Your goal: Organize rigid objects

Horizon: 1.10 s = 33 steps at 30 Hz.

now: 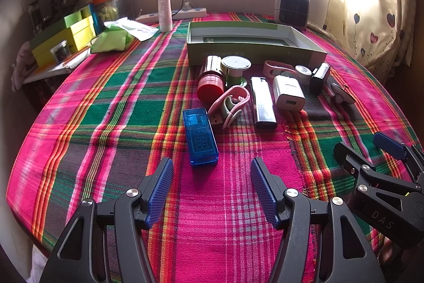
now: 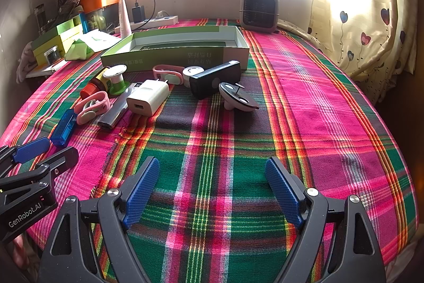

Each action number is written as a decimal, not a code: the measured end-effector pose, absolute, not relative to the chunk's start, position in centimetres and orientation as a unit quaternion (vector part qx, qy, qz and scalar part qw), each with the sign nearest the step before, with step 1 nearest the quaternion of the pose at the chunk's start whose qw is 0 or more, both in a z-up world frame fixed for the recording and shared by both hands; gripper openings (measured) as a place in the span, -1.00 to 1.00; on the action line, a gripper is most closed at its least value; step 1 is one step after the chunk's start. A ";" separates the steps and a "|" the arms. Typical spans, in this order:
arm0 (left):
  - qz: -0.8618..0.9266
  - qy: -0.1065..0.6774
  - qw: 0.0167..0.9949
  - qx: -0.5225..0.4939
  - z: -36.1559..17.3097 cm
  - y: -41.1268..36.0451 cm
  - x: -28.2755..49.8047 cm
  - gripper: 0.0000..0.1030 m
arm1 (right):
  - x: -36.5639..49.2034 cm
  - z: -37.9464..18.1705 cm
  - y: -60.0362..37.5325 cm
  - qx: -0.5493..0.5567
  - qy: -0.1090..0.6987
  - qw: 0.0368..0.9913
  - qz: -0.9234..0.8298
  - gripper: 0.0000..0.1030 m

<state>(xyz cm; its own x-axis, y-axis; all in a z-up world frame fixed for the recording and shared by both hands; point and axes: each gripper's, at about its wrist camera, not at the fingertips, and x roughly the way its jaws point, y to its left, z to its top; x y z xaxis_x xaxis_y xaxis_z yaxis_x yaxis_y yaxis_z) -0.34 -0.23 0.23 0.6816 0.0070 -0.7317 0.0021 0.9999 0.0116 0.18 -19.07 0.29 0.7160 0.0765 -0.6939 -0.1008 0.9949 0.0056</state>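
A plaid cloth point(image 1: 106, 124) is covering the table under a bright window. The left gripper point(image 1: 212, 177) is hovering spread and empty, just short of the blue USB tester point(image 1: 200, 137). The right gripper point(image 2: 212, 177) is likewise gaping over bare cloth. Beyond, small items are lying clustered before the open box point(image 2: 169, 55). Only the right view is showing the black charger point(image 2: 138, 13) plugged in behind.

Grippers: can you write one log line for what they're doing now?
left gripper: open, empty | right gripper: open, empty | green box: empty
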 end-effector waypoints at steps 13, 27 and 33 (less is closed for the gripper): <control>0.001 0.399 0.917 0.006 0.2 -0.2 -0.3 0.16 | 0.1 0.3 -19.1 -0.016 0.374 0.926 0.049 0.60; -0.018 0.407 0.913 0.003 0.1 0.9 0.1 0.16 | 1.4 0.8 -20.1 -0.035 0.399 0.912 0.092 0.60; -0.017 0.414 0.910 -0.019 0.3 2.2 0.8 0.16 | 3.0 1.0 -21.2 -0.047 0.412 0.906 0.084 0.60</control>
<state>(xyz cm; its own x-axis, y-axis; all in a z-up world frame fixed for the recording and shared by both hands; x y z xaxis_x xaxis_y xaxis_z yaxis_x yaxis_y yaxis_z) 0.77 2.22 0.33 0.6573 -0.0477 -0.7522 0.0156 0.9986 -0.0497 2.99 -21.23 0.96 0.6456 0.1139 -0.7551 -0.1911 0.9815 -0.0153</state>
